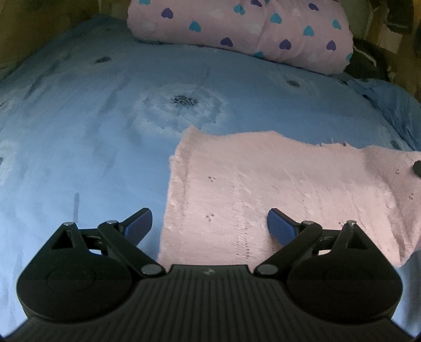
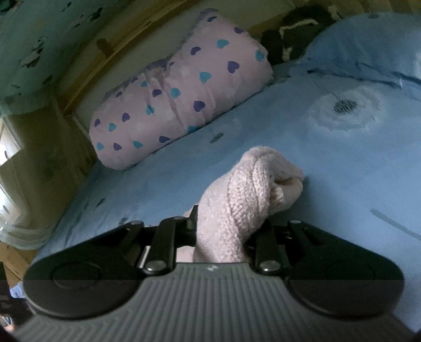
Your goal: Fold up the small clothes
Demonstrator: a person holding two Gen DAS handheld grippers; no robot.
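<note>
**Right gripper clamped on bunched pink knit, left one free**

Right gripper [image 2: 223, 226]: jaws pinched on a bunched fold of the pale pink, fuzzy knitted garment [image 2: 244, 194], lifted clear of the light blue bedsheet with grey flower prints [image 2: 342, 163]. Left gripper [image 1: 210, 226]: blue pads spread wide, nothing between them, hovering over the near left edge of the same garment [image 1: 263, 184], which lies mostly flat on the sheet, its right end drawn up toward the other gripper's tip at frame edge.

Handling, as I judge it: light, soft, floppy knit. It won't hold a crease, will sag and stretch from a single pinch, and the loose loops could snag on a pad. Grippy, not slippery. I'd take it at a hem or corner, both layers, with the left matching the right.

Count, near to far: two grippers, one pink garment, one sheet, one rolled pink fleece blanket with blue and purple hearts [image 1: 236, 23] at the far edge of the bed, well apart from the garment.
</note>
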